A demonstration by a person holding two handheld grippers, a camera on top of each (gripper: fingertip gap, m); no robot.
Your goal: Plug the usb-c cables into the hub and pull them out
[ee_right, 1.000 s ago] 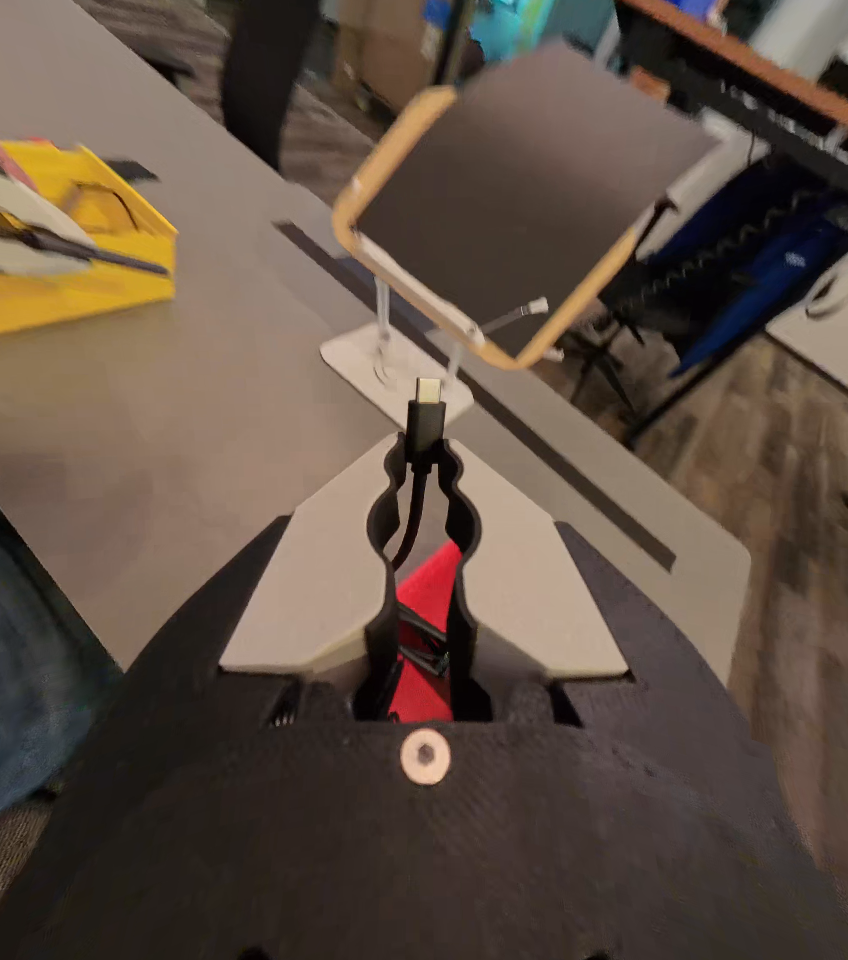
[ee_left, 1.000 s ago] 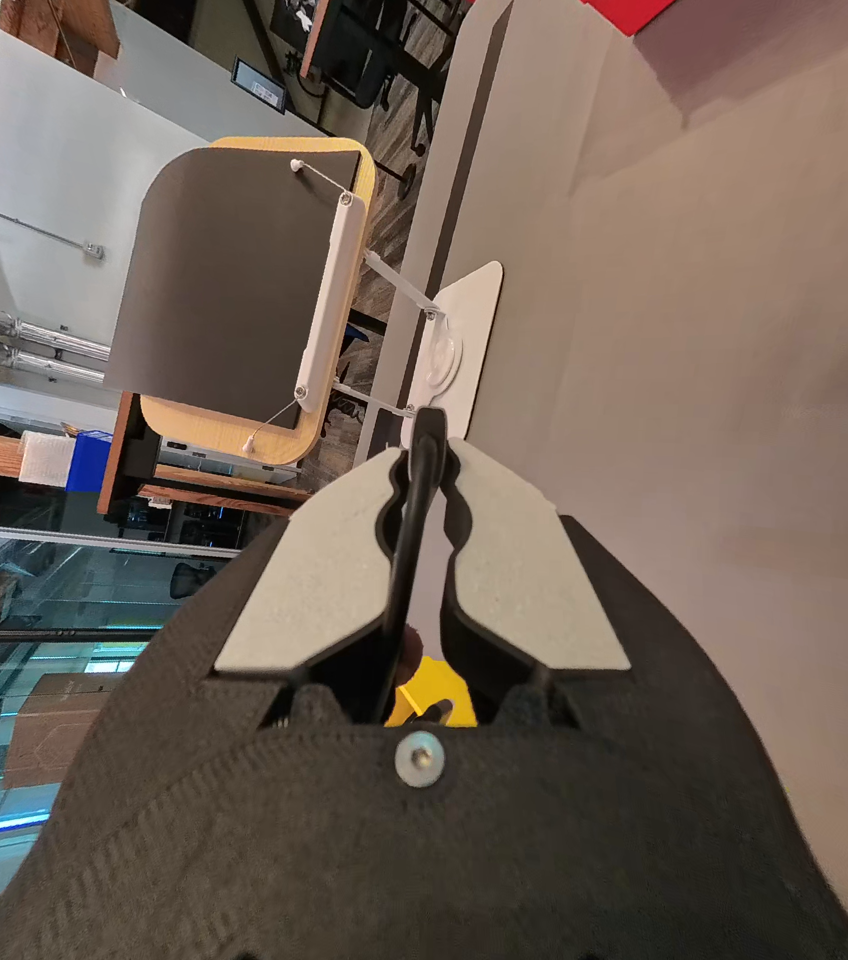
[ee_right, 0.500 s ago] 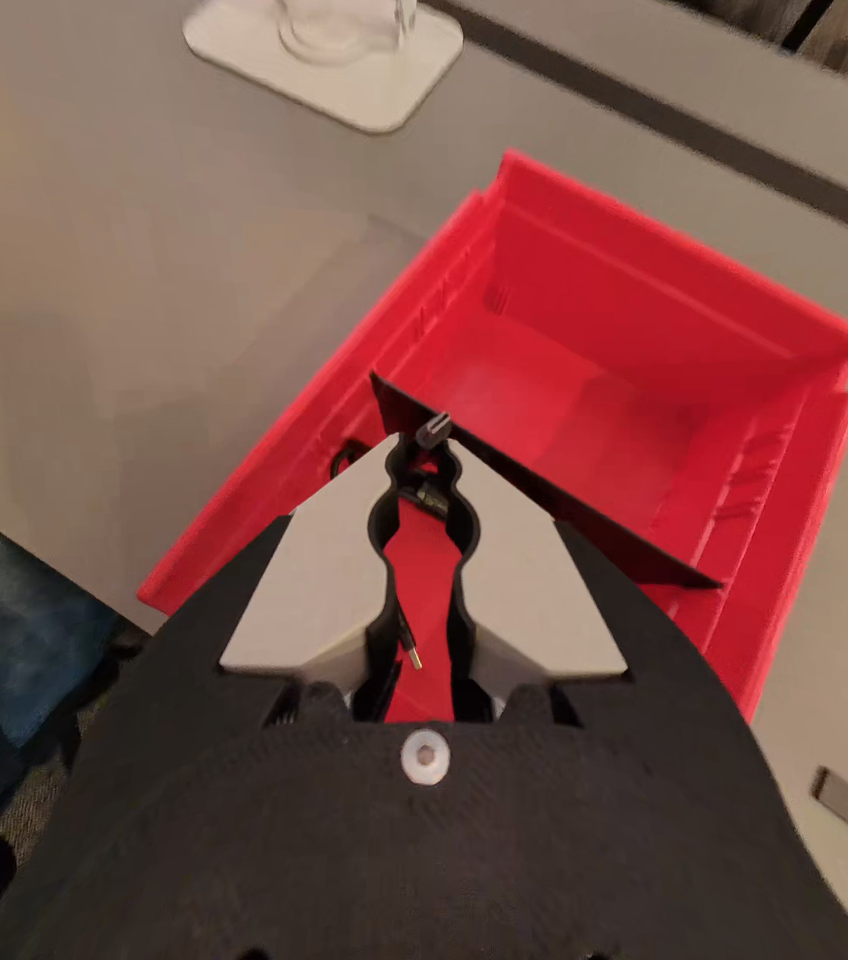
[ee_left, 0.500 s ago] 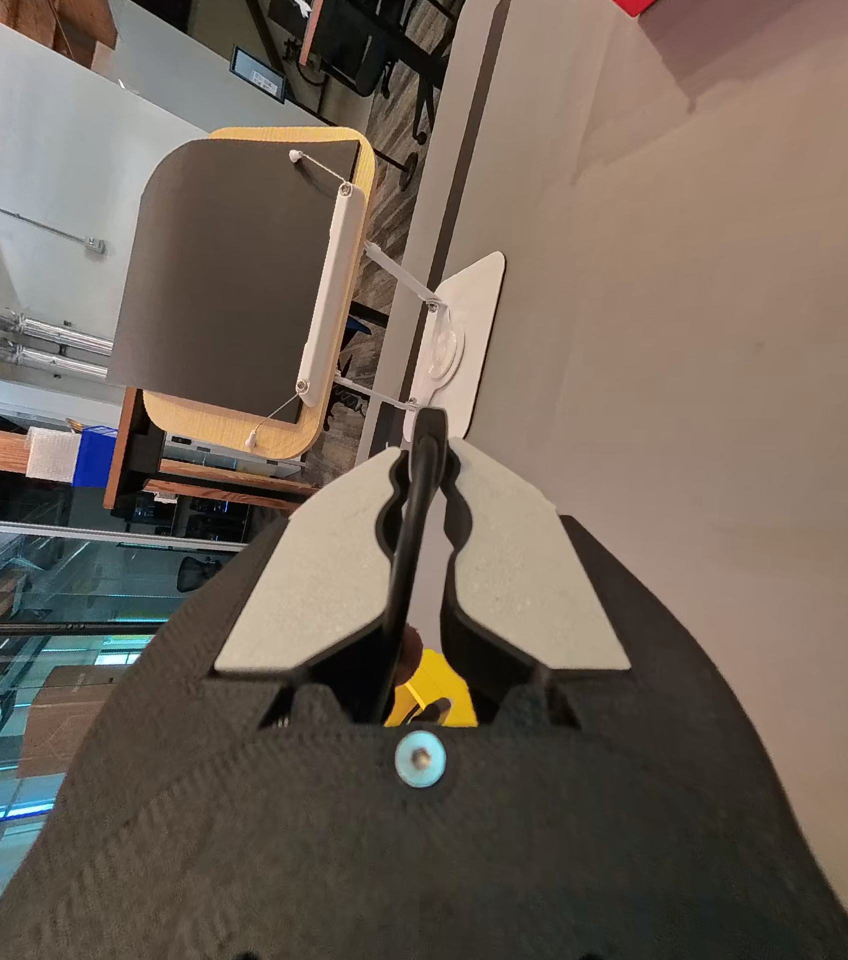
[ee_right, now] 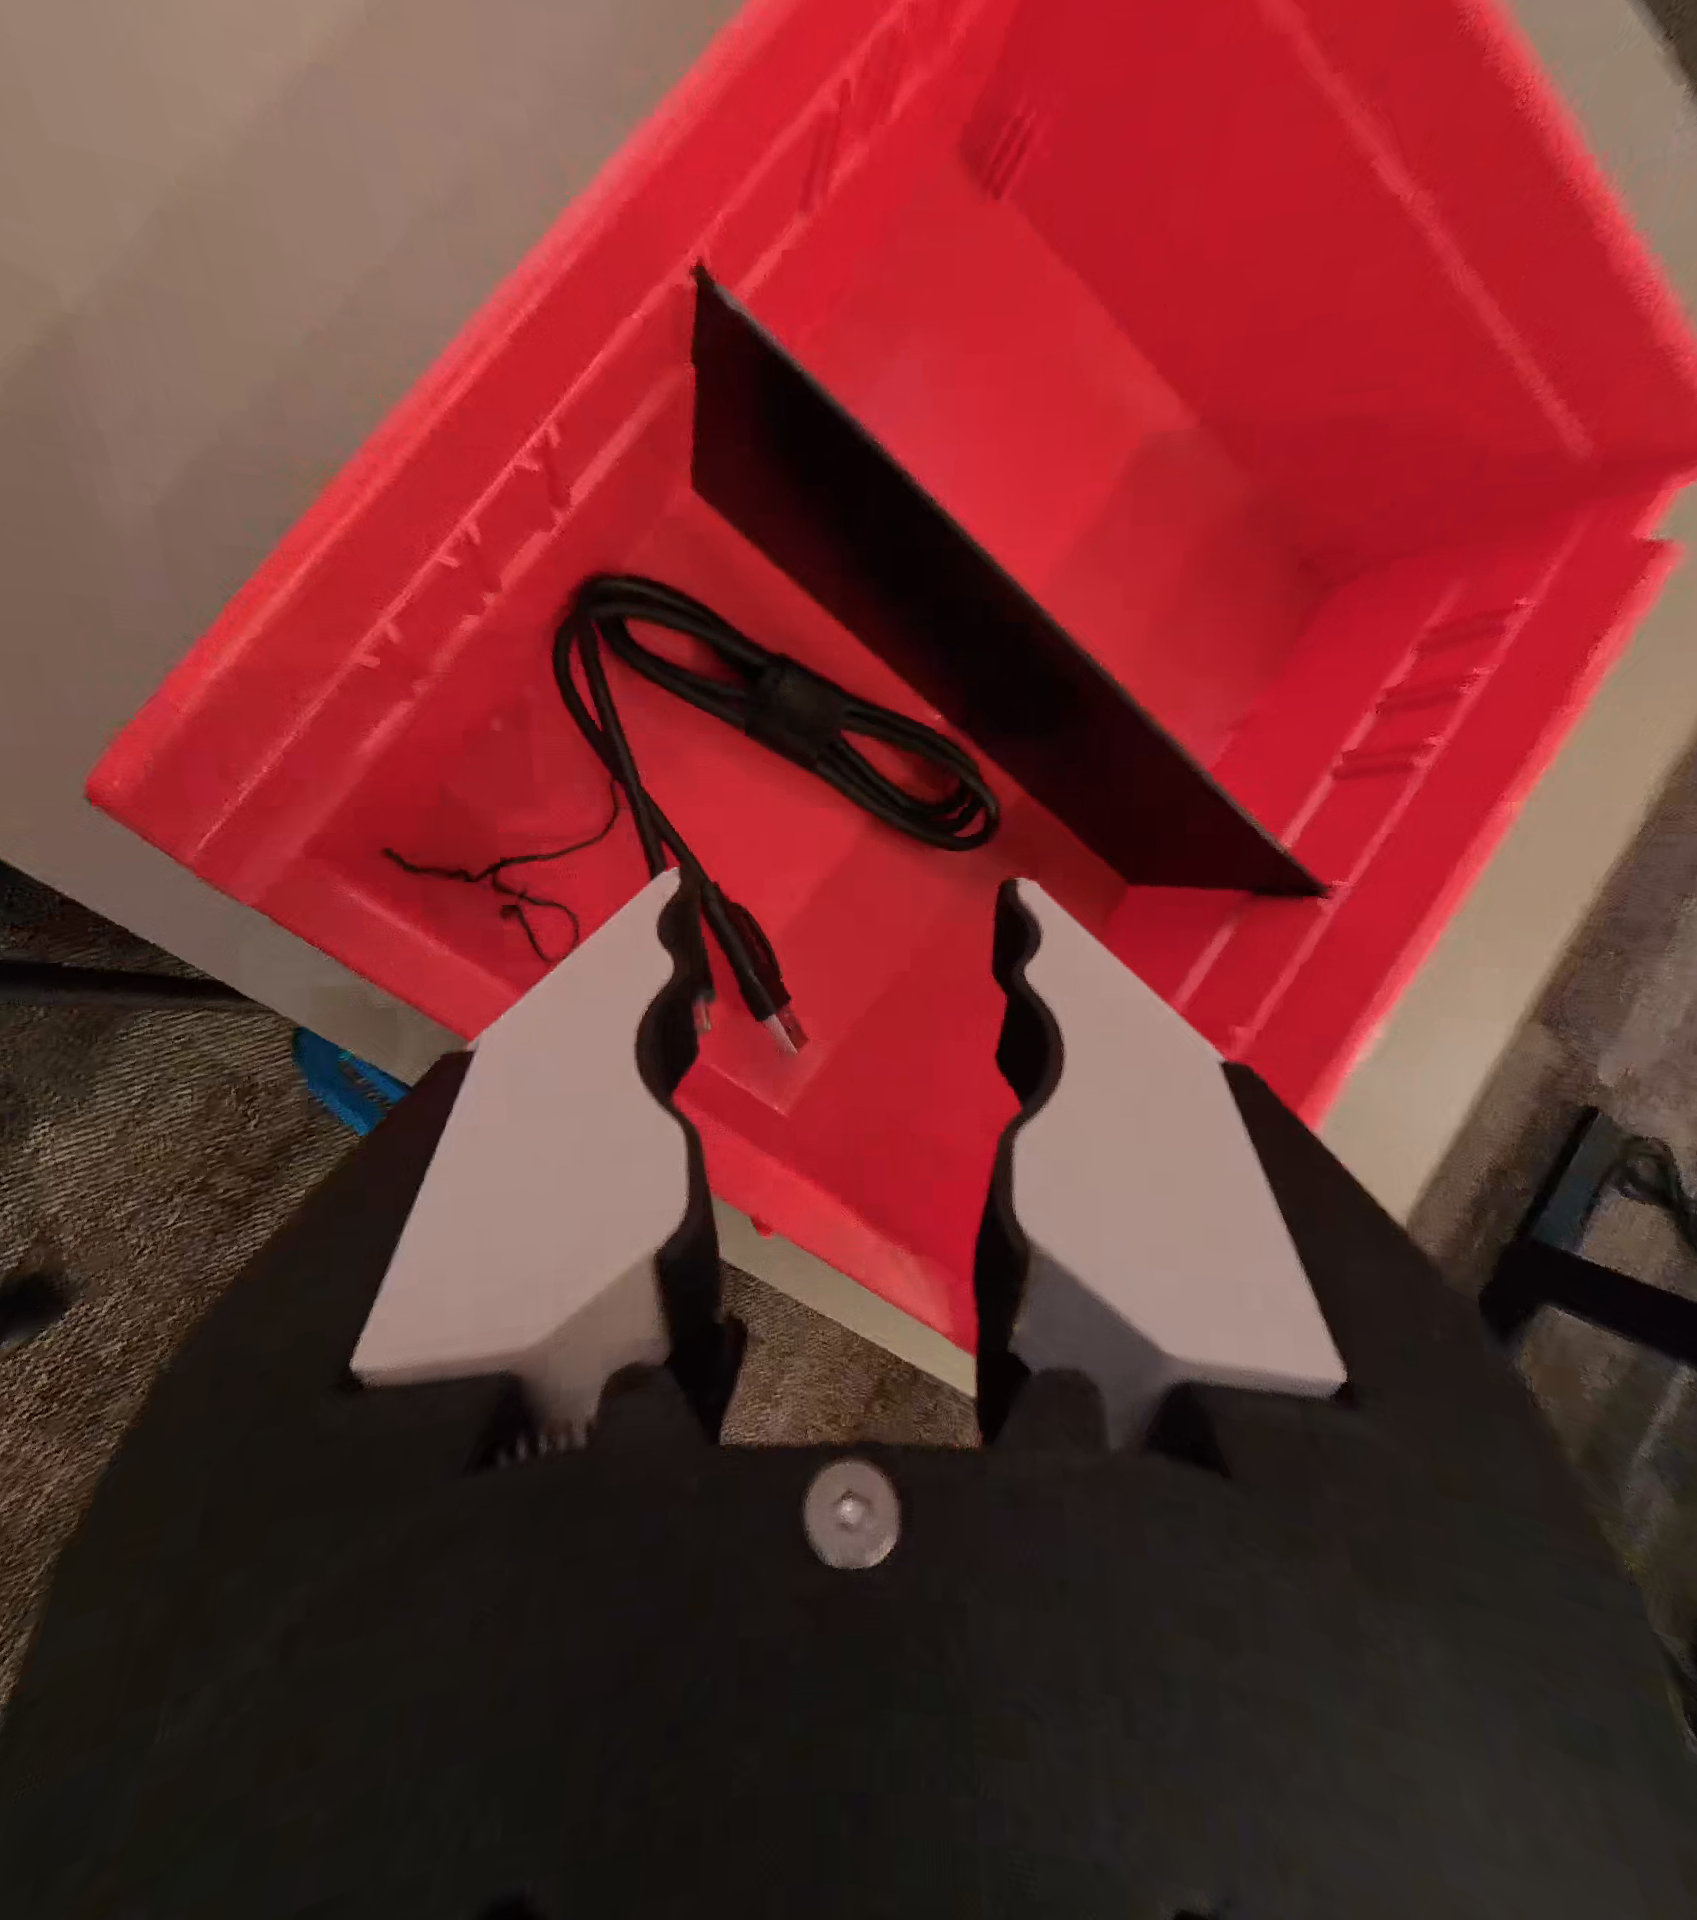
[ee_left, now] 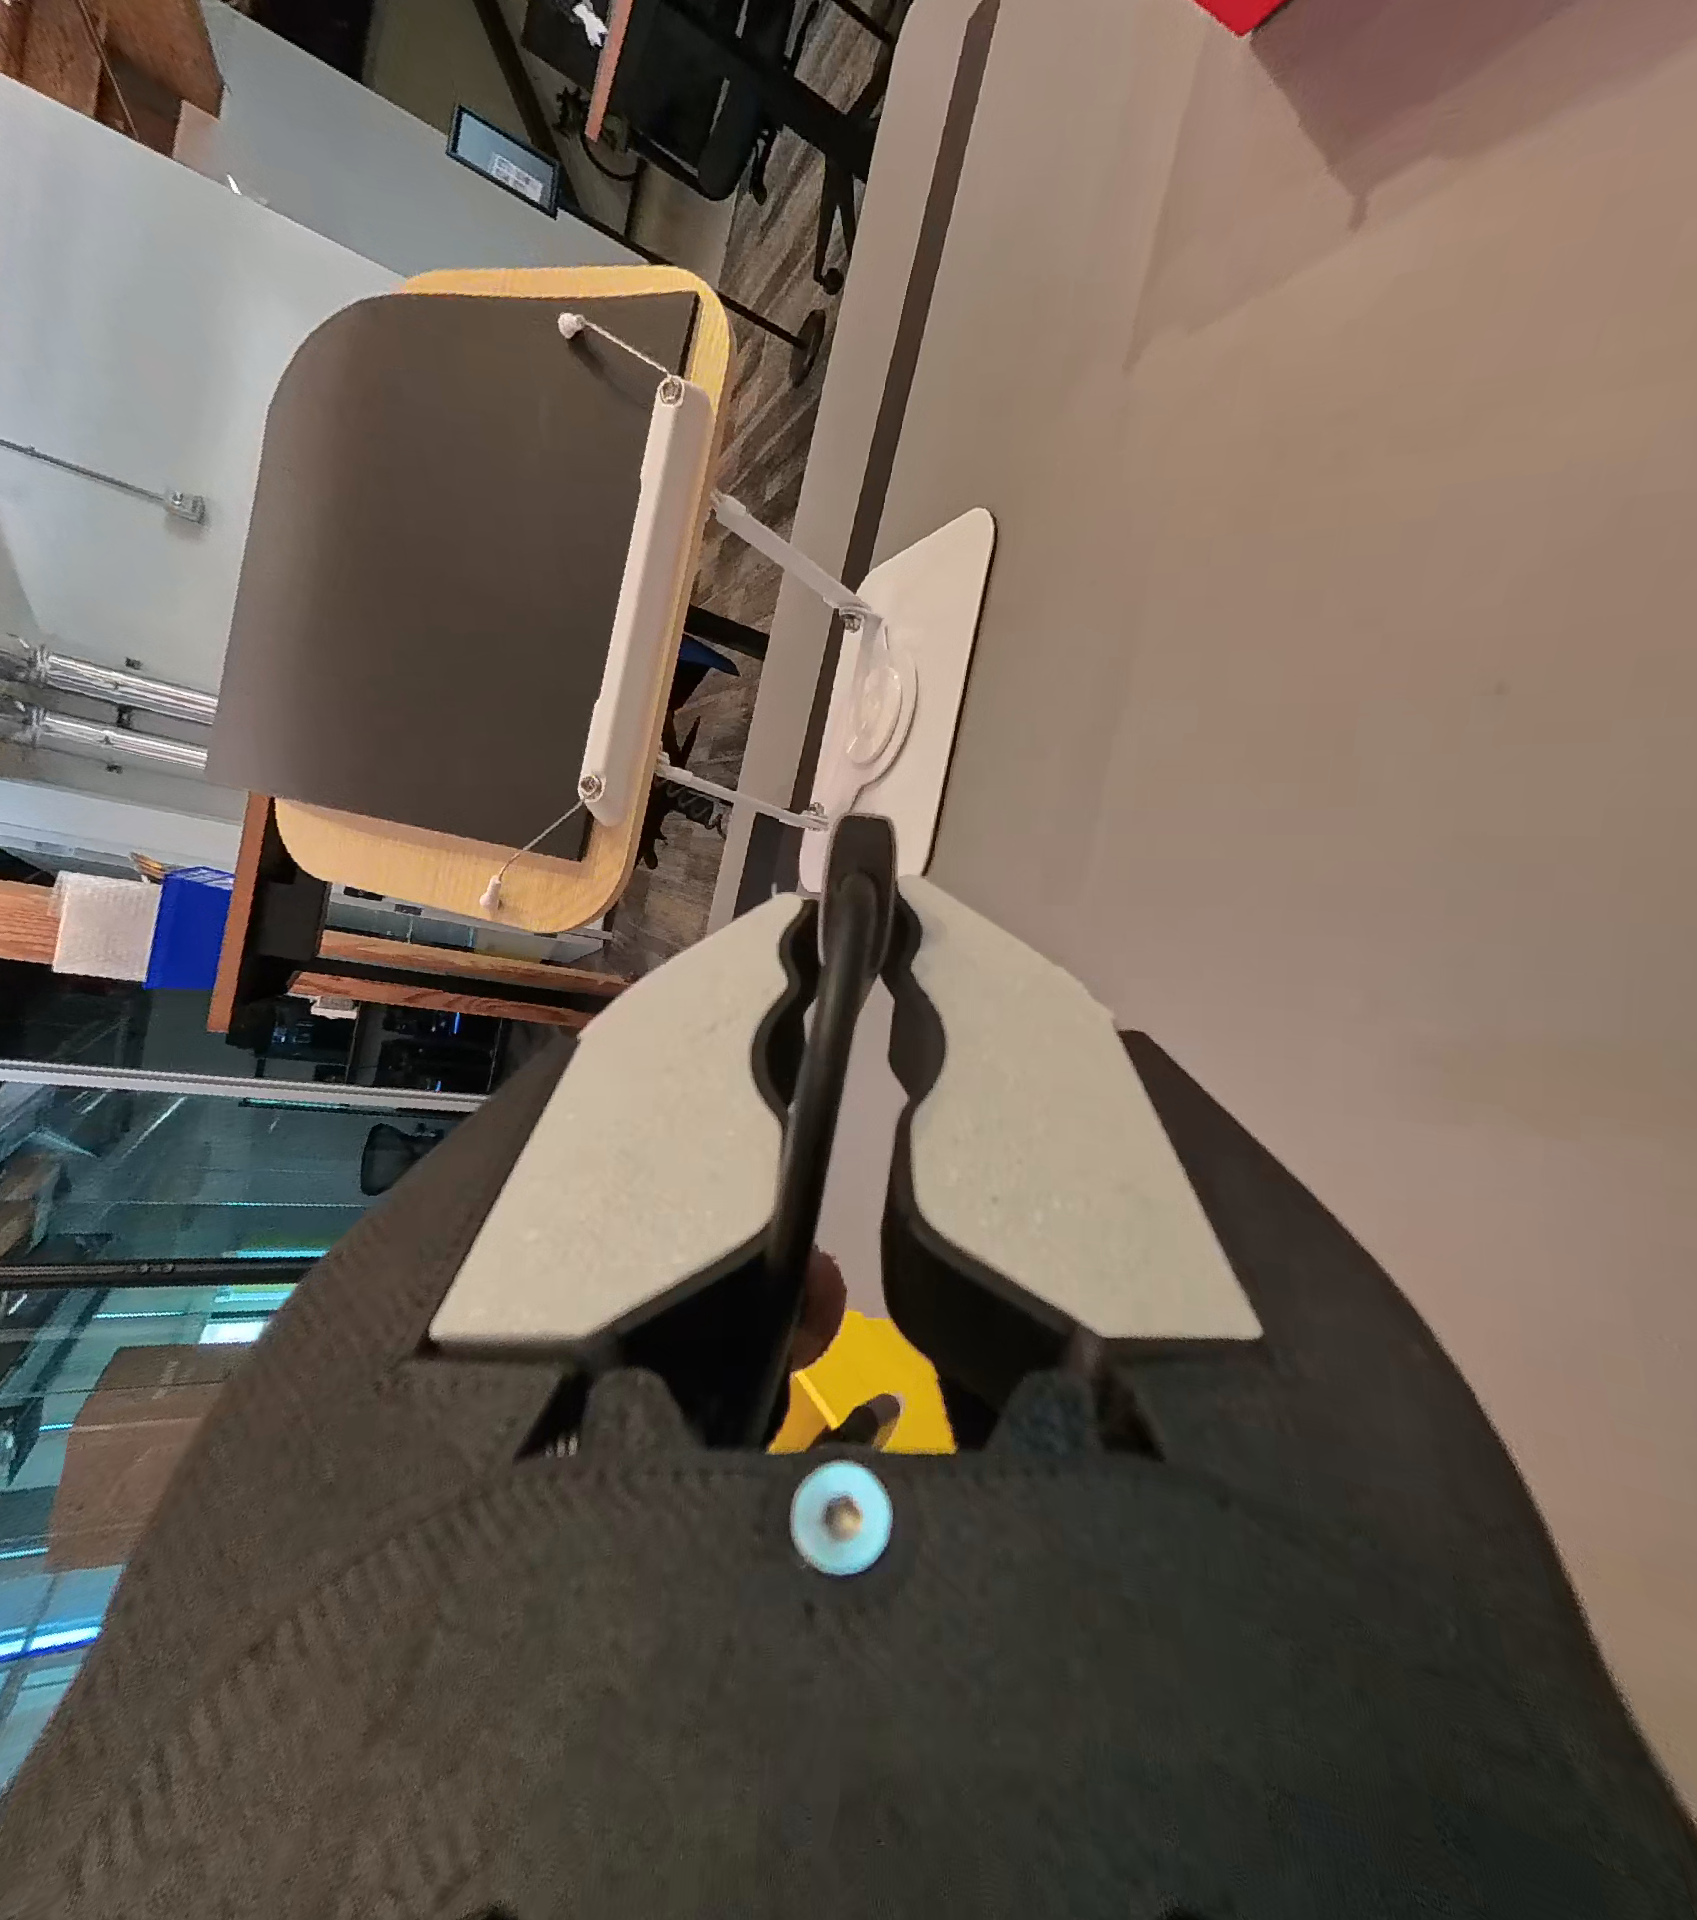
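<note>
Left tongs [ee_left: 859,894], rolled sideways along the desk [ee_left: 1395,727], are clamped on one black cable [ee_left: 828,1060]. Right tongs [ee_right: 839,899], tilted downward with fingers apart, hover over one red bin [ee_right: 1446,260]; one coiled cable [ee_right: 782,717] lies in its near compartment.

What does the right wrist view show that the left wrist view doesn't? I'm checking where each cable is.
Only the right wrist view: the right gripper, jaws apart, above a red bin with a black divider; a bundled black cable lies in the near compartment.

Only the left wrist view: the left gripper shut on a black cable plug, facing a tilted dark board on a white stand.

Both: the grey table.
</note>
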